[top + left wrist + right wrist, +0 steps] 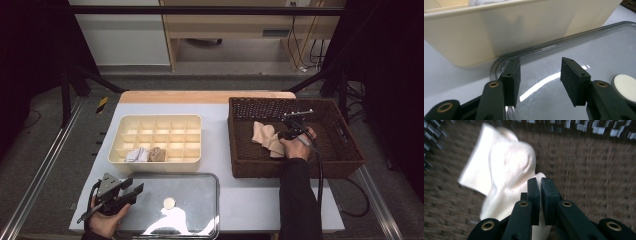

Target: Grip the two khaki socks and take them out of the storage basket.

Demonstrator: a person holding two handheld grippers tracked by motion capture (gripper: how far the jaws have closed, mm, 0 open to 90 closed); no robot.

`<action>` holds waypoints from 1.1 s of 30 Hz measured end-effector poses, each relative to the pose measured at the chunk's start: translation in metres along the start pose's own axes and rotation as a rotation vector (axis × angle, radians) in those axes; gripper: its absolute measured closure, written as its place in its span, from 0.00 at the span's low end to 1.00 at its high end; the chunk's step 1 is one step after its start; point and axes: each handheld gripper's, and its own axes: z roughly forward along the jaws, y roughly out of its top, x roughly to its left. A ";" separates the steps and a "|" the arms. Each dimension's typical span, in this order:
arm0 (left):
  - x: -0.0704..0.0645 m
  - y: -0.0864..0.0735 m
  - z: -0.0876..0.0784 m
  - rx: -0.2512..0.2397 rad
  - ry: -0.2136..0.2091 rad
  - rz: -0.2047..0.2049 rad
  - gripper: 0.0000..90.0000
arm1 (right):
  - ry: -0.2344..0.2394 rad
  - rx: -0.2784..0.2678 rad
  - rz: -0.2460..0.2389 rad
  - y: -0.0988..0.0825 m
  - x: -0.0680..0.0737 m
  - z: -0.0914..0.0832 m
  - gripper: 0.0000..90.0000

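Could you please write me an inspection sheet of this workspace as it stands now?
Surface: pale grey table, wooden strip along its far edge.
Job's things: beige socks in the brown wicker basket; cream divided organiser with a white and a beige bundle in its near row.
Clutter: clear lid lying flat in front of the organiser.
Grippers: right gripper in the basket, fingers shut on a sock; left gripper open over the lid's corner, holding nothing.
Cables: black cable along the right forearm.
Surroundings: dark frame rails, shelving and wall cables beyond the table.
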 end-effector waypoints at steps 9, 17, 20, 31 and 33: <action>0.001 0.000 -0.001 0.006 0.013 -0.025 0.47 | 0.038 -0.181 -0.017 0.013 0.003 -0.036 0.96; 0.000 0.001 0.000 0.011 0.024 -0.022 0.46 | 0.097 -0.298 -0.053 0.015 0.013 -0.075 0.96; 0.000 0.001 0.000 0.012 0.025 -0.021 0.45 | 0.129 -0.348 -0.074 0.014 0.018 -0.093 0.96; -0.001 0.002 -0.001 0.014 0.043 -0.021 0.44 | 0.205 -0.451 -0.118 0.003 0.034 -0.133 0.96; -0.001 0.002 -0.001 0.013 0.042 -0.020 0.43 | 0.223 -0.465 -0.133 0.001 0.039 -0.140 0.96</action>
